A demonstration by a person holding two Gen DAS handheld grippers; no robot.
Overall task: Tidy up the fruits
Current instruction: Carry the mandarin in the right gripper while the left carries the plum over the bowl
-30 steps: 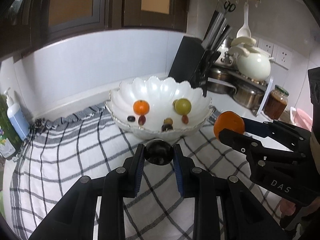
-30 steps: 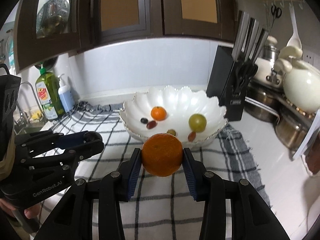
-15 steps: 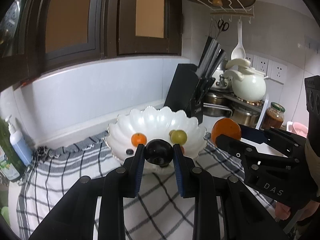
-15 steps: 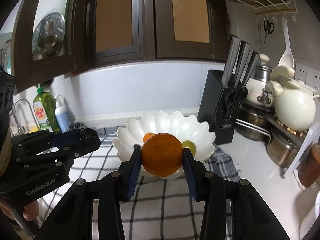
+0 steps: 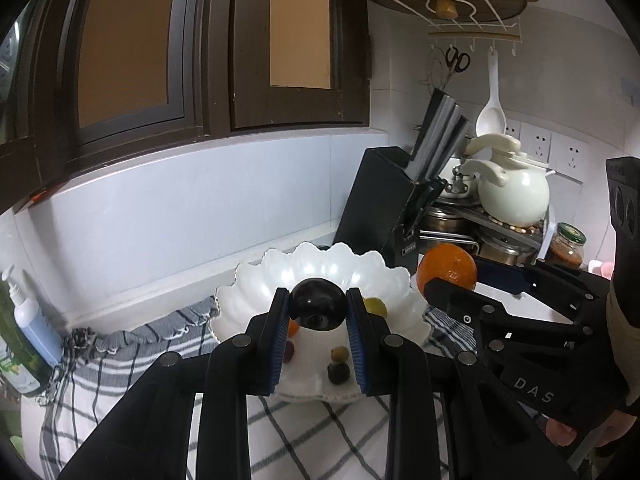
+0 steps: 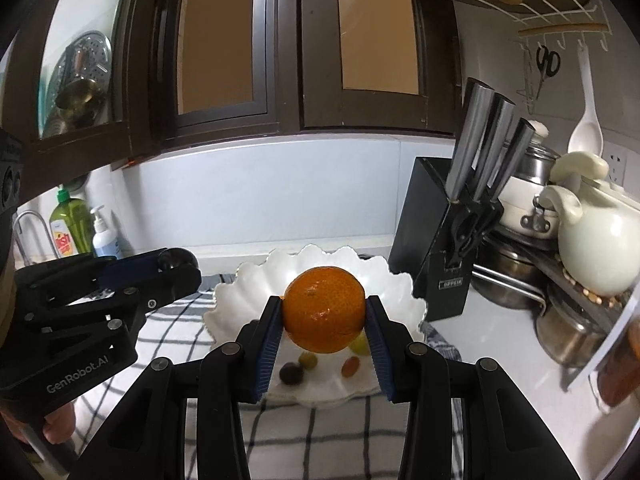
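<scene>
Gripping dark plum (image 5: 317, 304), left tongs (image 5: 318, 306); right tongs (image 6: 324, 314) clamp orange (image 6: 324, 314); sink tap (image 6: 30, 224) right-view only.

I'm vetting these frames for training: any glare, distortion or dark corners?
Left wrist view: glare spots on the white bowl and dark plum; the window frame bows, corners are black. Right wrist view: same bowing; the orange is sharp.

- "DAS" in pale letters on the black right gripper (image 5: 448, 280) body, lower right of the left wrist view.
- "GenRobot.AI" on the left gripper (image 6: 176, 264) body, lower left of the right wrist view.
- A small white label on the knife block (image 6: 432, 240), too blurred to read surely.
</scene>
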